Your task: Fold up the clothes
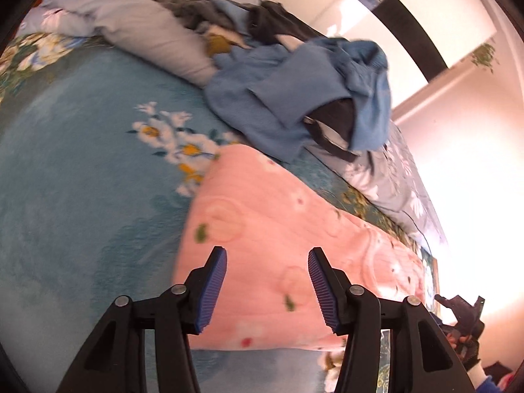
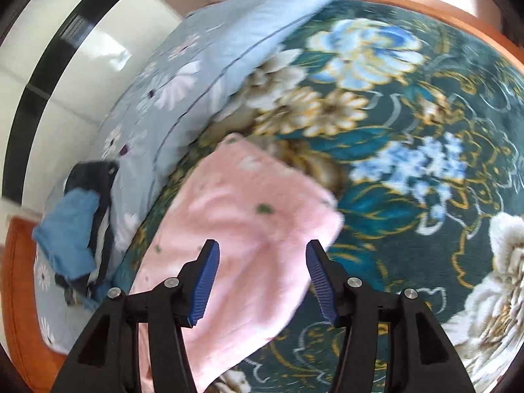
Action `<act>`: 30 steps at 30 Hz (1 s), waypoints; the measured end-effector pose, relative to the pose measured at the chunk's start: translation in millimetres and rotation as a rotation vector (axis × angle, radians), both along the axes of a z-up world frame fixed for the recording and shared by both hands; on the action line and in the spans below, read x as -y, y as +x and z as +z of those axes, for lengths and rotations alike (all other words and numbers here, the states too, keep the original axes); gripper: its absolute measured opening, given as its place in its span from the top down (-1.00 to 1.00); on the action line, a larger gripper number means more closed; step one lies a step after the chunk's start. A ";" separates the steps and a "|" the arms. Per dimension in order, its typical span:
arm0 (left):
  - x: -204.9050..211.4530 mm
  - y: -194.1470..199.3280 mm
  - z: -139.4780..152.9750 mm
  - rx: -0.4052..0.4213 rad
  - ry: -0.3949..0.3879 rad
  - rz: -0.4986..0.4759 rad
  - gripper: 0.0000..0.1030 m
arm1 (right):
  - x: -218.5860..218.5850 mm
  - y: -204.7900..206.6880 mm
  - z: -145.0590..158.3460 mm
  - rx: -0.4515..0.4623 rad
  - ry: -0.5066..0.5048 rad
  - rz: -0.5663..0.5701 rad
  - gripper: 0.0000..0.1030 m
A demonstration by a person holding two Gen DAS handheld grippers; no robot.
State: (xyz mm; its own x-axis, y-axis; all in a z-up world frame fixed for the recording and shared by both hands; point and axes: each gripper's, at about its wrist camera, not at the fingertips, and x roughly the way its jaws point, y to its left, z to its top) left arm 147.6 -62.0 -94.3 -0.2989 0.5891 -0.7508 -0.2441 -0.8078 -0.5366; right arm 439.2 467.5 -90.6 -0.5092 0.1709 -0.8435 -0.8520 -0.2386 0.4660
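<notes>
Your left tool (image 1: 267, 290) stands wide, its blue pads apart and holding nothing, above the pink garment (image 1: 281, 239), which lies flat as a compact block on the floral bed cover (image 1: 72, 170). Your right tool (image 2: 262, 281) is likewise wide and empty, over the same pink garment (image 2: 242, 229), whose free corner points toward 1 o'clock in the right wrist view. The piece looks already folded at least once; I judge that you are between folds or checking the result, with neither tool in contact that can be confirmed. The pile of unfolded clothes (image 1: 294, 98), mostly blue and dark pieces, sits at 12 to 1 o'clock from the left tool, against the grey pillow (image 1: 147, 32) and well apart from the pink piece. The next move calls either for pinching two edges of the pink garment for a further fold, or for reaching toward the pile to fetch a fresh item. Both views are motion-blurred; edge detail cannot be verified.
</notes>
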 end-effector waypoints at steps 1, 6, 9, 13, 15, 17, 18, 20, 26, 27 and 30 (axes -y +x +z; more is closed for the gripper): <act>-10.1 1.2 0.1 0.002 -0.015 -0.027 -0.11 | -4.8 9.5 -10.9 -0.024 -0.041 -0.032 -0.20; -52.9 8.8 -13.6 0.018 -0.144 -0.137 -0.11 | -6.7 6.4 -55.9 -0.138 -0.178 -0.088 -0.27; -64.3 11.4 -26.0 0.030 -0.218 -0.165 -0.11 | -8.3 -10.5 -75.5 -0.150 -0.209 -0.110 -0.27; -67.5 11.7 -41.1 0.056 -0.255 -0.171 -0.11 | -18.8 -17.2 -81.2 -0.197 -0.198 -0.152 -0.31; -65.1 13.6 -44.7 0.059 -0.241 -0.167 -0.11 | -24.7 -20.0 -80.9 -0.207 -0.192 -0.153 -0.31; -56.6 15.2 -41.8 0.062 -0.191 -0.153 -0.12 | -28.7 -24.0 -80.5 -0.208 -0.191 -0.164 -0.31; -50.3 14.9 -38.5 0.068 -0.156 -0.139 -0.12 | -29.7 -26.8 -80.3 -0.203 -0.192 -0.174 -0.31; -35.9 11.5 -30.8 0.076 -0.087 -0.099 -0.12 | -30.5 -32.3 -78.8 -0.199 -0.195 -0.194 -0.21; 22.5 -1.6 -10.6 0.061 0.039 0.083 -0.15 | -22.2 -49.2 -47.8 -0.214 -0.162 -0.198 0.48; 34.4 -4.8 -12.8 0.075 0.060 0.125 -0.15 | -19.4 -54.7 -37.6 -0.221 -0.144 -0.179 0.51; 66.4 -13.0 -24.5 0.121 0.120 0.261 -0.15 | -4.1 -81.1 5.6 -0.221 -0.046 -0.045 0.53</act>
